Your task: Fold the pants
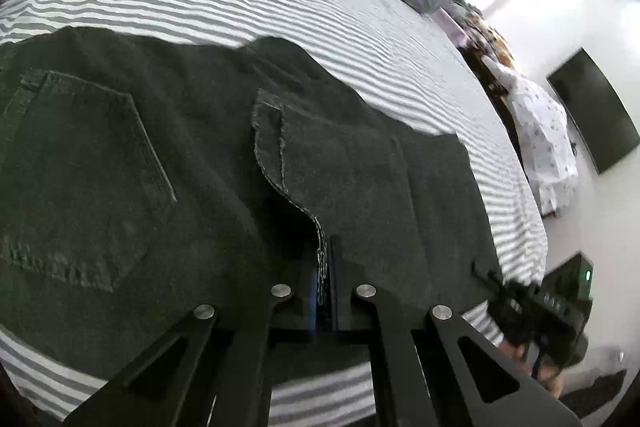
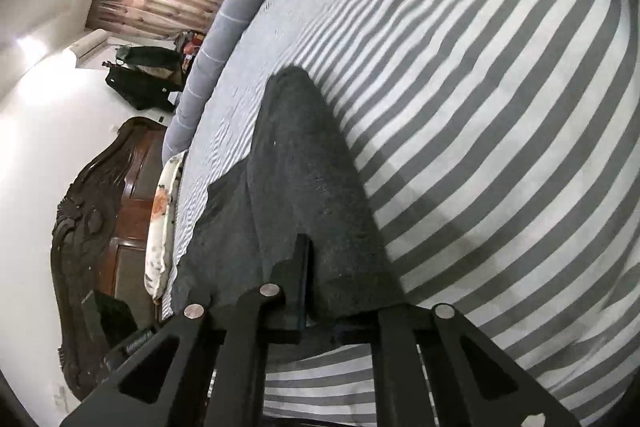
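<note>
We have the black jeans (image 1: 208,155) spread on the striped bed (image 1: 280,7), lying along its near edge with both back pockets facing up. Our left claw (image 1: 326,267) is pinched narrow on a stitched hem edge of the denim near the middle of the garment, close to the near edge of the bed. In the left wrist view our right claw (image 1: 486,277) shows at the jeans' right end, toward the bed's right edge. In its own view the right claw (image 2: 316,267) sits at the end of a leg; one finger lies over the cloth and the other is hidden behind it, so we judge it gripping the denim, though we cannot see the pinch itself.

We judge this an early fold: both ends of one edge are taken and the cloth is not yet laid over. Next we would need to raise both claws together, keep the held edge taut, carry it across the garment and line it up with the opposite edge before letting go.
</note>
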The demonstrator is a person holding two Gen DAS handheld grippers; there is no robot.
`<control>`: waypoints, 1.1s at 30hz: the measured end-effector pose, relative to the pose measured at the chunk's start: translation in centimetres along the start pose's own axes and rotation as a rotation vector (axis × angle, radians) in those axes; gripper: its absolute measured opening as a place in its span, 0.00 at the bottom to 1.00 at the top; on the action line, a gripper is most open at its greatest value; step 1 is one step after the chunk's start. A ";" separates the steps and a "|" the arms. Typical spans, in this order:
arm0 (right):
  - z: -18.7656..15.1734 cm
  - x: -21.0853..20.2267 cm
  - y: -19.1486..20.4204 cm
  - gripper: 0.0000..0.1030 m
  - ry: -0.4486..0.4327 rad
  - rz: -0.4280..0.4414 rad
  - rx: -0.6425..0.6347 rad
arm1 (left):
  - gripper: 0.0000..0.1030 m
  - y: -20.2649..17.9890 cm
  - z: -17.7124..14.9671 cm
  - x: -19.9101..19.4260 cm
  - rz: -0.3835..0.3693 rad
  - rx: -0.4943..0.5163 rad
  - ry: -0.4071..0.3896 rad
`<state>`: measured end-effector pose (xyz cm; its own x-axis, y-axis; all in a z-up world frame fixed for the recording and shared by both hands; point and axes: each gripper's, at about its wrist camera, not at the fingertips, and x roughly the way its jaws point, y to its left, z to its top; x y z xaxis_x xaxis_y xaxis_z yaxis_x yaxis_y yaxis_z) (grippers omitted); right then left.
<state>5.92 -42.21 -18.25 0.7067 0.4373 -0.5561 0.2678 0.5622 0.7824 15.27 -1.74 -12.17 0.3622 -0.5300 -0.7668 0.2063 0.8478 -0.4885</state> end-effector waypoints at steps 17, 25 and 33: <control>-0.7 -0.3 1.2 0.18 0.087 -0.179 -0.080 | 0.09 0.1 -2.1 0.0 0.054 0.109 -0.001; -1.6 -3.4 7.1 0.19 0.150 -0.263 -0.385 | 0.12 -1.3 -1.1 -3.8 0.067 0.207 -0.121; 3.5 2.8 12.2 0.18 0.058 -0.373 -0.579 | 0.16 -3.6 1.6 0.2 0.097 0.239 -0.119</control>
<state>13.41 -36.58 -9.33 0.5947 0.1699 -0.7858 0.0821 0.9595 0.2696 16.05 -4.86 -9.93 0.4915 -0.4525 -0.7441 0.3692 0.8821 -0.2926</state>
